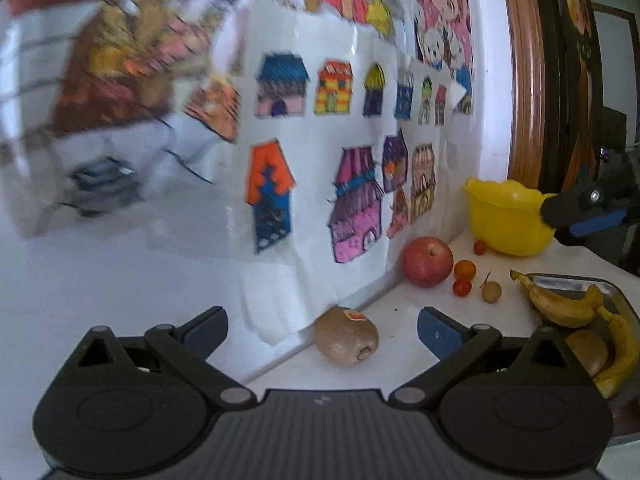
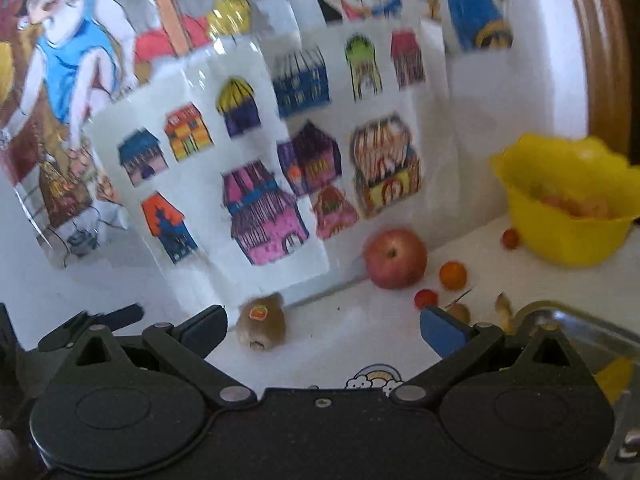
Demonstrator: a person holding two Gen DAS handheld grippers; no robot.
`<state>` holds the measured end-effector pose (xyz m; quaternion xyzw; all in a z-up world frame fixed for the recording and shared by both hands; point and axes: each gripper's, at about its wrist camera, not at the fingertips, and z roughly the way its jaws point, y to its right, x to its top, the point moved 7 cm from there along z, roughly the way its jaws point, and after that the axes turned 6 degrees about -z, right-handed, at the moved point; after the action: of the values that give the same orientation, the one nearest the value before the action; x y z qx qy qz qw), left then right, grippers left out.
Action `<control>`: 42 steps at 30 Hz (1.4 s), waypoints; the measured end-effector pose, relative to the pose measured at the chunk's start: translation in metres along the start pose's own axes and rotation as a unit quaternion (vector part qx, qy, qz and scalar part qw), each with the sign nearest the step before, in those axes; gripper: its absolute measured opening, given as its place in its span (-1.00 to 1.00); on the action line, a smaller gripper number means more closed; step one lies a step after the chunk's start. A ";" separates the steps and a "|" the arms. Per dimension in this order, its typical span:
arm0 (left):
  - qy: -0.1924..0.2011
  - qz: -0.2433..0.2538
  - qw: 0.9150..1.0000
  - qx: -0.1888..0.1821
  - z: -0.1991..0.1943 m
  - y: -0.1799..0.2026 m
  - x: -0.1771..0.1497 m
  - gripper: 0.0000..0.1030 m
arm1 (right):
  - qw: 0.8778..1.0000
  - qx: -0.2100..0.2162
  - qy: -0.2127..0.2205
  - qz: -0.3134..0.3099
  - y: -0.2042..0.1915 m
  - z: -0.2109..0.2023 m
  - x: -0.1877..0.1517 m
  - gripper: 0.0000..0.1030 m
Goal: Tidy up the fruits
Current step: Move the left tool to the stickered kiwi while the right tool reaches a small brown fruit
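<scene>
Up close, the kiwi [image 1: 346,336] is brown and fuzzy, wearing one small orange sticker whose writing is too small to read. It lies on the white counter [image 1: 404,320] against the wall, between and ahead of the left tool's [image 1: 322,330] wide-apart fingers. Beyond the kiwi sit one red apple [image 1: 427,261], three small tomatoes [image 1: 464,269] and a yellow bowl [image 1: 508,216]. Right of the kiwi, a metal tray [image 1: 576,282] holds bananas [image 1: 560,306]. The right tool [image 2: 322,330] is spread apart too, empty.
</scene>
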<state>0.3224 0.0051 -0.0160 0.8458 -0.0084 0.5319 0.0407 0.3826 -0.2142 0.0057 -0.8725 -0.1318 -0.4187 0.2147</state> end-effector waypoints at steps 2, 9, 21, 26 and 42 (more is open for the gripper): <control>-0.009 0.003 1.000 -0.003 0.013 0.006 -0.003 0.99 | 1.000 0.003 -0.011 0.012 0.008 0.013 -0.004 0.94; -0.045 0.023 0.999 -0.016 0.051 0.028 -0.014 0.99 | 0.997 -0.010 -0.046 0.055 0.041 0.045 -0.009 0.71; -0.086 -0.015 0.996 0.001 0.092 0.023 -0.028 0.99 | 0.988 -0.094 -0.075 0.096 0.090 0.090 -0.011 0.50; -0.095 -0.033 0.995 0.006 0.107 0.021 -0.031 0.93 | 0.987 -0.108 -0.078 0.093 0.098 0.103 -0.015 0.33; -0.107 -0.076 0.991 0.024 0.131 0.010 -0.036 0.58 | 0.985 -0.115 -0.107 0.068 0.096 0.125 -0.018 -0.40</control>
<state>0.4235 -0.0161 -0.1044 0.8969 0.0645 0.4334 0.0600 0.4947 -0.2382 -0.1032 -0.9380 -0.0451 -0.3201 0.1254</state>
